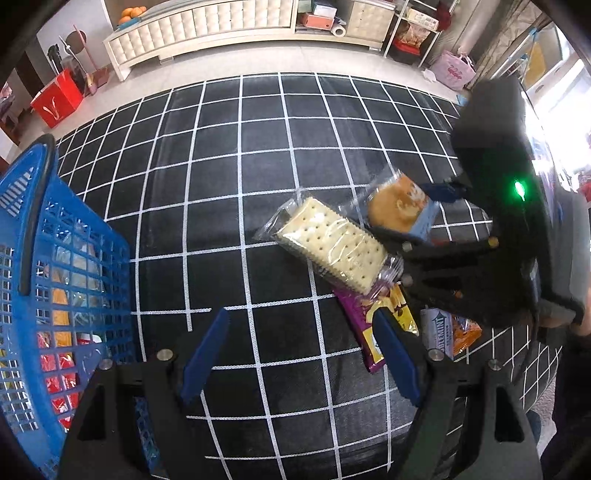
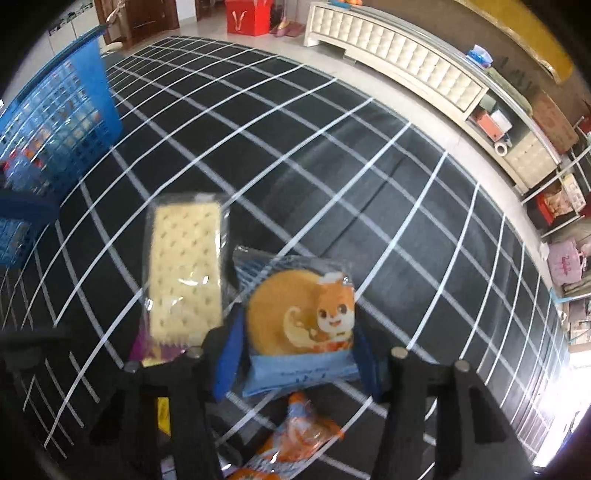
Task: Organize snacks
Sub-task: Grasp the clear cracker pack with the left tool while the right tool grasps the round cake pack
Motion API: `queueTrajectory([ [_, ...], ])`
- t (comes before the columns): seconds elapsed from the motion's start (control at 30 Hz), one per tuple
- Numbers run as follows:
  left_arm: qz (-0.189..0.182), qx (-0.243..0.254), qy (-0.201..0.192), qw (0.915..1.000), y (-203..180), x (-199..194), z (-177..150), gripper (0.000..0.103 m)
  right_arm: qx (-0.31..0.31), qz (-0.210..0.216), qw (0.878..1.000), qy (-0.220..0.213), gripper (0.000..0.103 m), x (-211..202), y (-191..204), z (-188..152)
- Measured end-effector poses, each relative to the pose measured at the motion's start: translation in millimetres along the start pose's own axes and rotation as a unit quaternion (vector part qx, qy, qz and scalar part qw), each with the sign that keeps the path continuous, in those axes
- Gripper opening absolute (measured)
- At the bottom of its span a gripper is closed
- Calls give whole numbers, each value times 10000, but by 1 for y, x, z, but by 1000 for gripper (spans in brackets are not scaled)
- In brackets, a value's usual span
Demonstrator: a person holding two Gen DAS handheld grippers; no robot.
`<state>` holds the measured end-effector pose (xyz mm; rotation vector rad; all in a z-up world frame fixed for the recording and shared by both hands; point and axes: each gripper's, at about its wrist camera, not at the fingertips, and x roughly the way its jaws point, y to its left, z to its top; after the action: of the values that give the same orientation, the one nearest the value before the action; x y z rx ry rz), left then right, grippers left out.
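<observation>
Right tool [image 2: 295, 354] is clamping the cake pack [image 2: 299, 325] just above the surface [image 1: 221, 155], beside the cracker pack [image 1: 328, 247]. Left tool [image 1: 299, 354] is hanging with fingers apart, holding nothing. Basket [image 1: 55, 258] is sitting well apart. Risk: slick wrapper slipping out in transit.

Black cloth with white grid lines [image 1: 258, 155], spread as the work surface. Cream tufted low cabinet [image 1: 207, 26] along the far wall; oranges [image 1: 131, 14] on its end. Red paper bag [image 1: 56, 99] on the floor. Pink bag [image 1: 453, 70] beside shelving.
</observation>
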<state>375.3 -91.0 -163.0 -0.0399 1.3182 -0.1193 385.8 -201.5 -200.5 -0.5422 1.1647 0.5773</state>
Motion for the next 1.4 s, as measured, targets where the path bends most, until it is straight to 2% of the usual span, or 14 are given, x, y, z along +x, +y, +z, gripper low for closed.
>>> queueTrajectory([
  [0.23, -66, -177, 5, 9998, 7, -9, -10, 78, 412, 428, 9982, 76, 58, -17, 15, -29],
  [0.33, -37, -229, -30, 9997, 8, -11, -15, 78, 948, 394, 9947, -36, 58, -28, 6, -40],
  [0.53, 122, -393, -145, 9990, 12, -15, -6, 78, 1852, 305, 9815, -376, 58, -56, -24, -59],
  [0.77, 89, -874, -3, 9961, 16, 2, 17, 78, 2686, 331, 9610, -568, 58, -66, -51, -71],
  [1.0, 177, -1188, 119, 9927, 18, 34, 39, 78, 2714, 453, 9592, -654, 58, -58, -49, -63],
  [1.23, 464, -1151, 273, 9919, 14, 59, 51, 78, 2791, 571, 9563, -666, 58, -51, -52, -70],
  [1.37, 322, -1213, 328, 9916, 13, 69, 50, 78, 2862, 587, 9542, -638, 58, -50, -56, -76],
  [1.4, 391, -1178, 277, 9919, 11, 69, 50, 73, 2870, 581, 9541, -634, 58, -50, -56, -77],
])
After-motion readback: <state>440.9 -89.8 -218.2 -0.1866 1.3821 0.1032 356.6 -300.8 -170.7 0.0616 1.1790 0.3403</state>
